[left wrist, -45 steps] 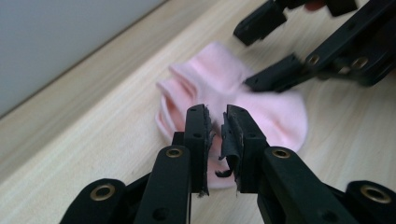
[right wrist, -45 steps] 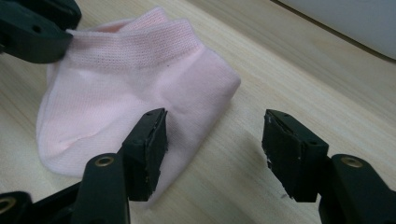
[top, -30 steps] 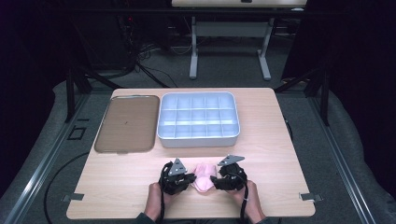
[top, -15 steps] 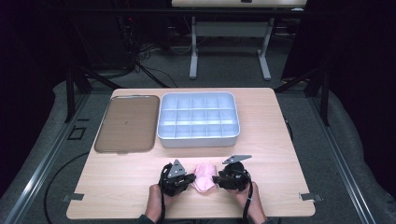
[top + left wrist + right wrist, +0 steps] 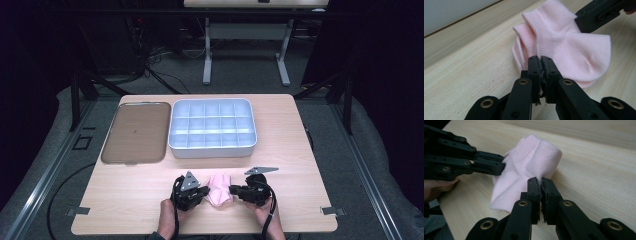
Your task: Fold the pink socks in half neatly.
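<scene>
My left gripper [image 5: 540, 58] is clamped on the edge of the pink sock [image 5: 564, 47], its jaws pressed together over the fabric. My right gripper [image 5: 540, 179] has just been closing and now pinches the sock's opposite edge. The sock lies bunched between them on the wooden table [image 5: 300, 150], near its front edge. Farther back sit the white compartment tray [image 5: 212, 149] and, beside it, the brown tray [image 5: 135, 132].

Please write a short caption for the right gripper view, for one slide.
Right gripper shut on the edge of pink socks lying on the wooden table, left gripper pinching the opposite side.
</scene>
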Action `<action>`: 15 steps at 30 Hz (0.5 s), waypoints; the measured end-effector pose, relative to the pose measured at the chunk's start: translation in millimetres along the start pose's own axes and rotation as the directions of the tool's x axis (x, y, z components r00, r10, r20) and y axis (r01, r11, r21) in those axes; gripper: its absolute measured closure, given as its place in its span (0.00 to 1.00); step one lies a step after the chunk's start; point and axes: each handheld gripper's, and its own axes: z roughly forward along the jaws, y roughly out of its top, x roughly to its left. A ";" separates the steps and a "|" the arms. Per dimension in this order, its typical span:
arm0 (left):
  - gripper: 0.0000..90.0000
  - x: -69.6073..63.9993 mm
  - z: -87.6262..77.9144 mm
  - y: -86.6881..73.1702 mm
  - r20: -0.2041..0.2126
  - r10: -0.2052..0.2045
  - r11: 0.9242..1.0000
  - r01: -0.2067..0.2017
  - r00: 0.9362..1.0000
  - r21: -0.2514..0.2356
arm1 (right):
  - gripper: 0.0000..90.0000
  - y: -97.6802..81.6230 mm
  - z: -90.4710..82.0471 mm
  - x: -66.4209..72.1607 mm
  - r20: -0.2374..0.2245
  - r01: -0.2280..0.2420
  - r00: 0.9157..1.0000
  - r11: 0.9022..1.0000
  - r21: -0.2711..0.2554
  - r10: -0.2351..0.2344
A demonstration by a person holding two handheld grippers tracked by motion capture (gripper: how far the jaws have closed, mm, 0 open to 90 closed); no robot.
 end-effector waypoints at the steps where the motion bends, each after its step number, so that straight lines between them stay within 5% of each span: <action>1: 0.96 -0.7 0.5 0.5 0.000 0.003 1.000 -0.003 1.000 0.001 | 0.95 0.7 -2.4 0.8 0.000 0.007 1.000 1.000 -0.001 -0.007; 15: 0.96 -4.5 8.1 7.5 0.016 0.004 1.000 -0.004 1.000 0.013 | 0.96 15.7 -11.4 17.3 0.006 0.077 0.997 0.997 -0.033 -0.077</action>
